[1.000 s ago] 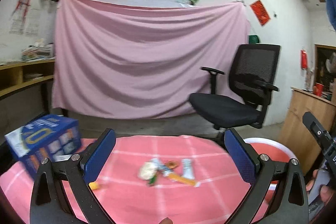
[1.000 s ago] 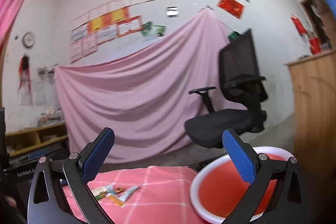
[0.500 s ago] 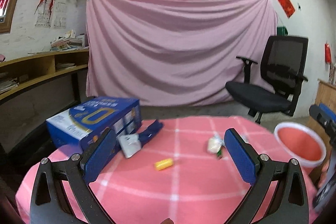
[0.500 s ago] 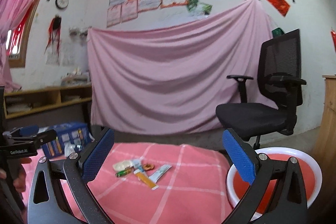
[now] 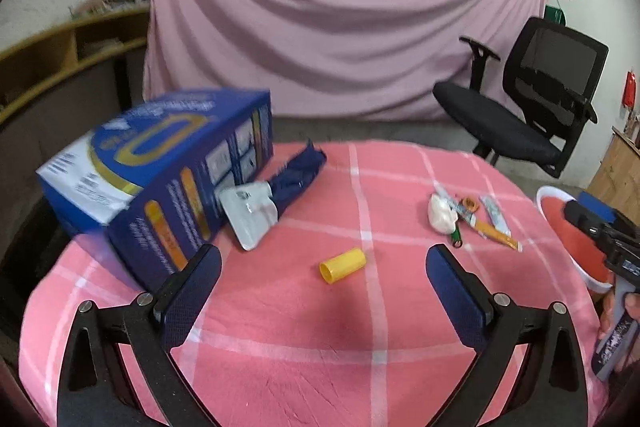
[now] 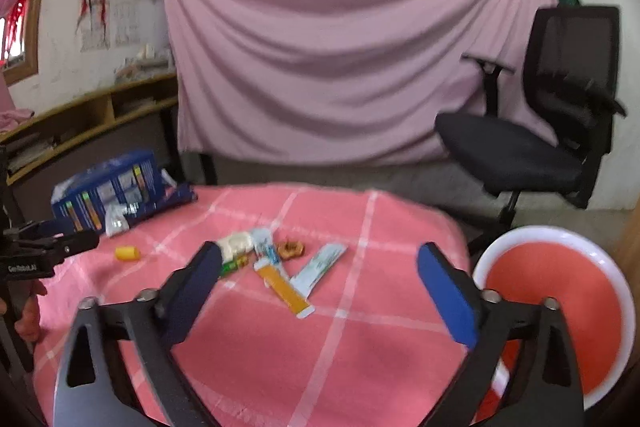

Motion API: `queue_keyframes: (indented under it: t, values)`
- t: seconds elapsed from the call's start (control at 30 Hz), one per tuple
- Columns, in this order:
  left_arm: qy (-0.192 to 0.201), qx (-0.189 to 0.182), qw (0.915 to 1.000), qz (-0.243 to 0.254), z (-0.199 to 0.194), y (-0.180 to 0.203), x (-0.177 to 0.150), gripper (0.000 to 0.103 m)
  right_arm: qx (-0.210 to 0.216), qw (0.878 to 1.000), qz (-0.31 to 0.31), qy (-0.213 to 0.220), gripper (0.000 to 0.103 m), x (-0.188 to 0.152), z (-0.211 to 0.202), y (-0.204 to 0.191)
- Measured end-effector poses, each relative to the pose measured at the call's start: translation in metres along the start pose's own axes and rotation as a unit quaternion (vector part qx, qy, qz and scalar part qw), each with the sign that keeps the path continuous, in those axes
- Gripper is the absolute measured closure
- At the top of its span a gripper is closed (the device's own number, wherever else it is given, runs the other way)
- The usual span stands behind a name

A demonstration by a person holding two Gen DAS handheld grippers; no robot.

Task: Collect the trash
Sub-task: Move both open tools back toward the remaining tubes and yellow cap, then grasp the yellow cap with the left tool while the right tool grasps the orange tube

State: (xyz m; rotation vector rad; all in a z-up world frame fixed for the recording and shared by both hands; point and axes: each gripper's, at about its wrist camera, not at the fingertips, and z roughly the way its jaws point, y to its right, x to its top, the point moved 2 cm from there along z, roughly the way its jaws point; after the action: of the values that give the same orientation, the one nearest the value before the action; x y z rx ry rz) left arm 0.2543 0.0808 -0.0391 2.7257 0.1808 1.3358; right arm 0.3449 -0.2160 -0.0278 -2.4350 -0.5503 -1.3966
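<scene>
Big round counter [image 5: 280, 327] in pink check, with a blue box [image 5: 160, 179] lying on its side. The red bin [image 6: 560, 307] with a white rim sits off the counter's right edge, looks empty. Wrappers [image 6: 276, 263] lie mid-counter, a yellow cap [image 5: 342, 265] apart from them. Compared with a second ago, both views tipped down toward the counter. Left gripper [image 5: 322, 291] and right gripper [image 6: 318, 287]: jaws spread, just been narrowing a bit, gripping nothing.

My right hand-held gripper [image 6: 318, 267] has just been closing, nothing between its jaws — wrappers [image 6: 280, 267] lie ahead on the worktop [image 6: 360, 327], the red basin [image 6: 560, 307] alongside.
</scene>
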Motion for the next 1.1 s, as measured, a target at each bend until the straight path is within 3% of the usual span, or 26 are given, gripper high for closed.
queue_keyframes:
  t: [0.07, 0.23, 0.3, 0.47, 0.53, 0.63, 0.73, 0.8, 0.97, 1.1]
  values:
    - [-0.025, -0.014, 0.9996, 0.003, 0.01, -0.001, 0.002, 0.013, 0.009, 0.999, 0.007, -0.034, 0.02, -0.001, 0.016, 0.003]
    - [-0.071, -0.04, 0.9967, 0.011, 0.03, -0.001, 0.003, 0.031, 0.043, 0.994, 0.033, -0.098, 0.041, -0.004, 0.044, 0.01]
    - [-0.085, -0.044, 0.9953, 0.013, 0.036, -0.001, 0.004, 0.038, 0.06, 0.99, 0.037, -0.121, 0.043, -0.007, 0.053, 0.01]
    - [-0.106, -0.053, 0.9927, 0.022, 0.045, -0.001, 0.005, 0.042, 0.074, 0.983, 0.029, -0.163, 0.046, -0.01, 0.071, 0.003]
    - [-0.108, -0.055, 0.9923, 0.028, 0.045, 0.0, 0.006, 0.047, 0.079, 0.981, 0.025, -0.176, 0.053, -0.011, 0.077, 0.002]
    - [-0.11, -0.051, 0.9921, 0.035, 0.045, 0.002, 0.005, 0.05, 0.079, 0.979, 0.021, -0.184, 0.065, -0.012, 0.078, 0.0]
    - [-0.11, -0.054, 0.9917, 0.04, 0.044, 0.005, 0.005, 0.05, 0.089, 0.978, 0.012, -0.189, 0.066, -0.014, 0.077, -0.002]
    - [-0.11, -0.053, 0.9915, 0.045, 0.045, 0.006, 0.006, 0.056, 0.084, 0.978, -0.002, -0.193, 0.067, -0.015, 0.076, -0.006]
    - [-0.114, -0.05, 0.9905, 0.057, 0.049, 0.011, 0.005, 0.073, 0.09, 0.977, -0.012, -0.193, 0.083, -0.016, 0.075, -0.01]
    - [-0.118, -0.038, 0.9902, 0.066, 0.049, 0.015, 0.003, 0.081, 0.098, 0.976, -0.01, -0.195, 0.091, -0.017, 0.075, -0.011]
